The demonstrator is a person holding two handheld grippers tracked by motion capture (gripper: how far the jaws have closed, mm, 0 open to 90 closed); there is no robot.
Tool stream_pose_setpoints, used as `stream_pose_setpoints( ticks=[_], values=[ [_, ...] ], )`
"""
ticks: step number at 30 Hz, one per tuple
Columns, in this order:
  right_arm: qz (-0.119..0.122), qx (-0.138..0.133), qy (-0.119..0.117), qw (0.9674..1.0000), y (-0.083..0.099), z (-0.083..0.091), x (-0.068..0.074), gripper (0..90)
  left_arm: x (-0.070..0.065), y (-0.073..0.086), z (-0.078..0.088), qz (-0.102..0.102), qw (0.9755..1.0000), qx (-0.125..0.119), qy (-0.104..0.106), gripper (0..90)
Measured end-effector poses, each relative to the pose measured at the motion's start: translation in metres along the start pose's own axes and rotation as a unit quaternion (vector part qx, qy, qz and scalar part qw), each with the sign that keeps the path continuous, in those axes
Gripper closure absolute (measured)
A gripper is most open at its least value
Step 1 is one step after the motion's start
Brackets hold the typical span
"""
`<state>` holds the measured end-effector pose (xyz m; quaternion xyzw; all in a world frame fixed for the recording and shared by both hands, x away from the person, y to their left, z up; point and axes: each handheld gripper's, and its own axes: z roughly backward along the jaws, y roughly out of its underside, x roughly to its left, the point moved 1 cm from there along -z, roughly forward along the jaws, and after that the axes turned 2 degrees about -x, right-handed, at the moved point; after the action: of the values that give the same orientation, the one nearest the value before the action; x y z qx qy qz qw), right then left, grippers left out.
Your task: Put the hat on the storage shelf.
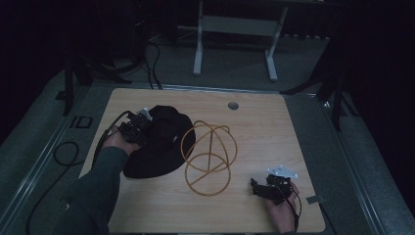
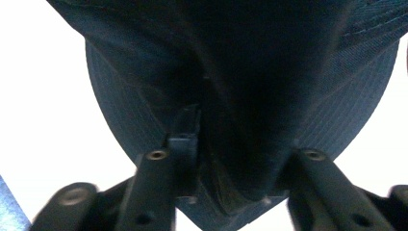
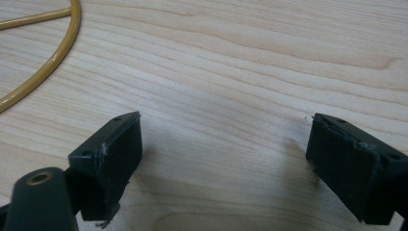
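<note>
A black brimmed hat (image 1: pixel 161 142) lies on the left half of the wooden table (image 1: pixel 264 132). My left gripper (image 1: pixel 139 128) is at its left edge, shut on a fold of the dark fabric (image 2: pixel 240 72); in the left gripper view that gripper (image 2: pixel 226 159) has the cloth bunched between its jaws. A yellow wire frame of hoops (image 1: pixel 208 154) stands just right of the hat, touching its brim. My right gripper (image 1: pixel 257 187) hovers low near the front right corner. It is open, with bare wood between its pads (image 3: pixel 223 159), and a curve of the yellow wire (image 3: pixel 53 62) lies to its upper left.
A round grommet hole (image 1: pixel 233 105) sits near the table's far edge. A white-legged desk frame (image 1: pixel 235 29) stands beyond the table. Black cables (image 1: pixel 63 152) loop on the floor at left. A small grey tab (image 1: pixel 314 199) lies at the right front edge.
</note>
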<state>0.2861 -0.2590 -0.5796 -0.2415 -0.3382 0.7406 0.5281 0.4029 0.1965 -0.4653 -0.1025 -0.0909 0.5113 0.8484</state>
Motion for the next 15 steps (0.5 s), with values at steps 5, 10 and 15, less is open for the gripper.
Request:
stream_pose_setpoints(
  ticks=[5, 10, 15],
  values=[
    [-0.001, 0.000, 0.000, 1.0000, 0.0000, -0.0001, 0.0002, 12.3, -0.0011, -0.0008, -0.0020, -0.014, 0.9998, 0.007, 0.010, 84.9],
    [0.000, 0.000, -0.001, 1.0000, 0.0000, 0.0000, 0.0003, 12.3, -0.0002, -0.0013, -0.0009, -0.018, 0.9997, 0.013, 0.012, 87.7],
    [0.001, 0.000, -0.002, 1.0000, 0.0000, 0.0000, 0.0003, 12.3, 0.0004, -0.0005, 0.0038, -0.018, 0.9994, 0.008, 0.027, 88.0]
  ],
)
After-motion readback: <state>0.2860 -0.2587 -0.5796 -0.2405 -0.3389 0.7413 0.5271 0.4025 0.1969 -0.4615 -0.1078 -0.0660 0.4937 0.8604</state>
